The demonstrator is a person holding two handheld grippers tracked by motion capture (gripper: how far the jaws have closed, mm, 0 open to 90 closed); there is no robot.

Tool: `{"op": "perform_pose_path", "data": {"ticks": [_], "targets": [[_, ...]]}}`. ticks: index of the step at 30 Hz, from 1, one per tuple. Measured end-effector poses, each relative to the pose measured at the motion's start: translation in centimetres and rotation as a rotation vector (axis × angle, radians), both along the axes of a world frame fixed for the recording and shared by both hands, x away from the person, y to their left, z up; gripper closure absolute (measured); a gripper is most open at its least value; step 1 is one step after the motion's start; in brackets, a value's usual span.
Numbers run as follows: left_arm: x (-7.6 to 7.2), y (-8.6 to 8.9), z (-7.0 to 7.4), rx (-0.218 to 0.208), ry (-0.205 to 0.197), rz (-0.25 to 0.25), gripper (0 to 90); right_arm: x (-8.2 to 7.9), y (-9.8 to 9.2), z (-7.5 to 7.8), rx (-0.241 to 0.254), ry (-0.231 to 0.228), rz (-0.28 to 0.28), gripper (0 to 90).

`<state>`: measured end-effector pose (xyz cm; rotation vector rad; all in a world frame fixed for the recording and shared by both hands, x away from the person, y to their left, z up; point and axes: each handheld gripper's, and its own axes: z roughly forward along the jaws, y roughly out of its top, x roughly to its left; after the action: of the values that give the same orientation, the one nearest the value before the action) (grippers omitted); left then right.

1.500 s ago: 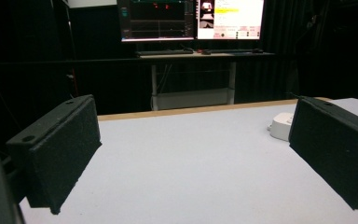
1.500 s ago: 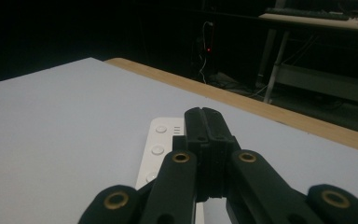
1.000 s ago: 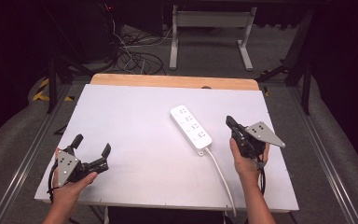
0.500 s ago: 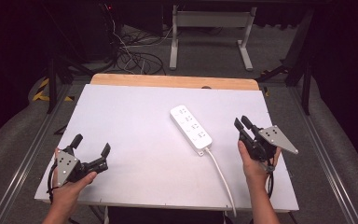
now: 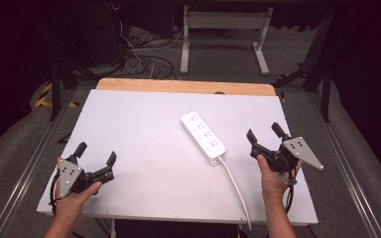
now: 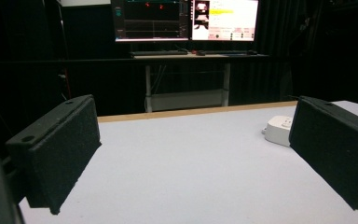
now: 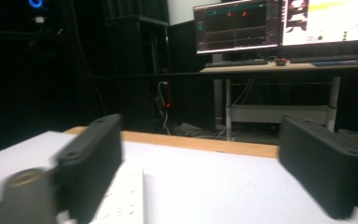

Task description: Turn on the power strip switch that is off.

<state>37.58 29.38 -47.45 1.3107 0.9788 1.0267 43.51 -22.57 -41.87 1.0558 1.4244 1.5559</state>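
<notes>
With both grippers' fingers open and empty, align the right gripper [image 5: 267,135] squarely across the power strip [image 5: 203,137] before closing, while the left gripper [image 5: 95,154] waits at the counter [image 5: 144,124] edge.

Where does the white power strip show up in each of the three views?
High view: the white power strip lies diagonally right of the table's centre, its cord trailing to the near edge.
Left gripper view: one end peeks out beside the right-hand jaw.
Right gripper view: its socket face lies at bottom, beside the left-hand jaw.
Shared landmark: the table's wooden far edge.
</notes>
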Motion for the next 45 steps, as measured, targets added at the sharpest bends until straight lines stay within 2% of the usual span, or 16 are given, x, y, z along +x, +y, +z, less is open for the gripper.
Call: {"op": "perform_pose_path", "data": {"ticks": [2, 20, 29, 45], "targets": [[-0.02, -0.02, 0.02, 0.0, -0.001, 0.0, 2.3, 0.11, -0.15, -0.07, -0.007, 0.009, -0.022, 8.1], [-0.19, 0.08, 0.05, 0.0, -0.006, 0.005, 2.1, 0.31, -0.41, -0.28, -0.022, 0.008, -0.045, 6.7], [-0.38, 0.3, 0.04, -0.003, -0.004, 0.014, 2.0, 0.45, -0.2, -0.28, -0.017, 0.004, -0.041, 6.6], [-0.48, 0.5, 0.15, -0.018, -0.01, 0.031, 0.0, 0.49, 0.2, -0.48, -0.038, 0.036, -0.031, 7.0]]}}
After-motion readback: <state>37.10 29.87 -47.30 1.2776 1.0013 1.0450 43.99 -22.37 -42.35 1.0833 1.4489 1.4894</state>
